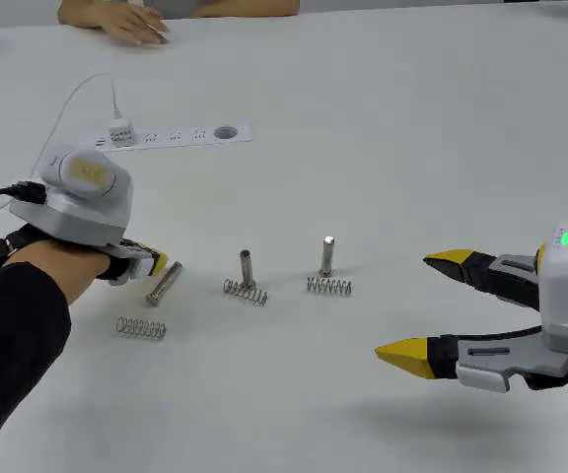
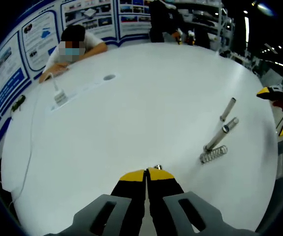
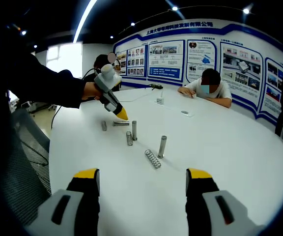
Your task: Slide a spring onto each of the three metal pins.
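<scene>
Two metal pins stand upright mid-table, one left of the other. A spring lies at the foot of each, the left spring and the right spring. The third pin lies on its side, with a third spring just in front of it. My left gripper is shut, its yellow tips resting at the upper end of the lying pin; nothing shows between the jaws. My right gripper hovers open at the right, facing the upright pins.
A white power strip with a plugged-in charger and cable lies behind the pins. Another person's hand rests at the table's far edge. Bare white tabletop stretches around the pins.
</scene>
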Demonstrator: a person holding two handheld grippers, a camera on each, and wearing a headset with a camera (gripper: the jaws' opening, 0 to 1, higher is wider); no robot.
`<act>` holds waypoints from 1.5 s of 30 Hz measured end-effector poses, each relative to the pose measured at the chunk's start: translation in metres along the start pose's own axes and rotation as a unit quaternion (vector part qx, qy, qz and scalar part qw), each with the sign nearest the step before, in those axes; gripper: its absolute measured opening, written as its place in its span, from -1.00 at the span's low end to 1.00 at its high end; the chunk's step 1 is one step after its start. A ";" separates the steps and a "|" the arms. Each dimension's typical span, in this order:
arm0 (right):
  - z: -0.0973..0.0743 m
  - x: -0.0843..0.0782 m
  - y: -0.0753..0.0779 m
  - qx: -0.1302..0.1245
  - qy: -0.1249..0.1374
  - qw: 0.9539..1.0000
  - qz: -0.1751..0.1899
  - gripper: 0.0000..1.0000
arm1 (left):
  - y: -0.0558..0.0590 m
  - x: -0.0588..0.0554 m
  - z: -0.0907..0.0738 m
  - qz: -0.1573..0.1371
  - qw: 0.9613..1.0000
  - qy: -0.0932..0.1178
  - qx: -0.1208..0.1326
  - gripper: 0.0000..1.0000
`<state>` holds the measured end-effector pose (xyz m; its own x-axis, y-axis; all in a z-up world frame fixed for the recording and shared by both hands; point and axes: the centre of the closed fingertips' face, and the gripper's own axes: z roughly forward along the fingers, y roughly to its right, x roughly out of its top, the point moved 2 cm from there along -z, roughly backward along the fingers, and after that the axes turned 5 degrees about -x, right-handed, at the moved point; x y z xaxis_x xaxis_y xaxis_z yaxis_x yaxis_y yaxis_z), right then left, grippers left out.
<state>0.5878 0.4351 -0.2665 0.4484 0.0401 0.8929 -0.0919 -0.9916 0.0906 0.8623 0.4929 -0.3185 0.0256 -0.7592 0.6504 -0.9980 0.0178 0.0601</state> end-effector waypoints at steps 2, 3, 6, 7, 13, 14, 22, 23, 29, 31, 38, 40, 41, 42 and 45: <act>0.000 0.000 -0.001 0.001 -0.001 1.000 0.000 0.45 | 0.002 0.003 0.001 0.002 1.000 0.002 -0.004 -0.98; 0.000 -0.001 -0.001 0.001 -0.002 1.000 -0.001 0.45 | 0.002 0.003 0.002 0.003 1.000 0.002 -0.005 -0.98; 0.000 -0.002 0.000 0.000 -0.003 1.000 -0.001 0.45 | 0.002 0.006 0.002 0.005 1.000 0.005 -0.008 -0.98; 0.000 -0.002 0.000 0.001 -0.003 1.000 -0.001 0.45 | 0.002 0.006 0.003 0.005 1.000 0.005 -0.008 -0.98; 0.000 -0.002 0.000 0.000 -0.004 1.000 -0.003 0.45 | 0.006 0.008 0.003 0.001 1.000 0.009 -0.016 -0.92; 0.000 -0.002 0.000 0.000 -0.004 1.000 -0.003 0.45 | 0.007 0.008 0.003 0.002 1.000 0.009 -0.017 -0.92; 0.000 -0.001 0.000 -0.003 -0.004 1.000 -0.003 0.45 | 0.012 0.010 0.003 0.007 1.000 0.011 -0.022 -0.84; 0.000 -0.001 0.000 -0.003 -0.004 1.000 -0.003 0.45 | 0.013 0.010 0.003 0.008 1.000 0.012 -0.021 -0.83; 0.000 -0.001 0.000 -0.003 -0.004 1.000 -0.003 0.45 | 0.014 0.012 0.002 0.008 1.000 0.014 -0.023 -0.78; 0.000 -0.001 0.000 -0.003 -0.005 1.000 -0.003 0.45 | 0.015 0.012 0.002 0.007 1.000 0.015 -0.023 -0.77; 0.000 -0.001 0.000 -0.002 -0.006 1.000 -0.004 0.45 | 0.019 0.012 0.002 0.009 1.000 0.013 -0.026 -0.73; 0.000 -0.002 0.000 -0.001 -0.006 1.000 -0.004 0.45 | 0.020 0.013 0.003 0.010 0.999 0.014 -0.027 -0.72; 0.000 -0.002 0.000 -0.001 -0.006 1.000 -0.004 0.45 | 0.021 0.013 0.003 0.010 0.999 0.014 -0.028 -0.71; 0.001 -0.002 0.000 -0.001 -0.007 1.000 -0.004 0.45 | 0.022 0.014 0.003 0.010 0.999 0.015 -0.029 -0.70; 0.001 -0.002 0.000 -0.001 -0.008 1.000 -0.004 0.45 | 0.025 0.015 0.004 0.011 0.999 0.015 -0.030 -0.68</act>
<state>0.5874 0.4347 -0.2690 0.4630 0.0465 0.8851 -0.0899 -0.9910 0.0990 0.8380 0.4793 -0.3103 0.0061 -0.7384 0.6744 -0.9931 0.0747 0.0908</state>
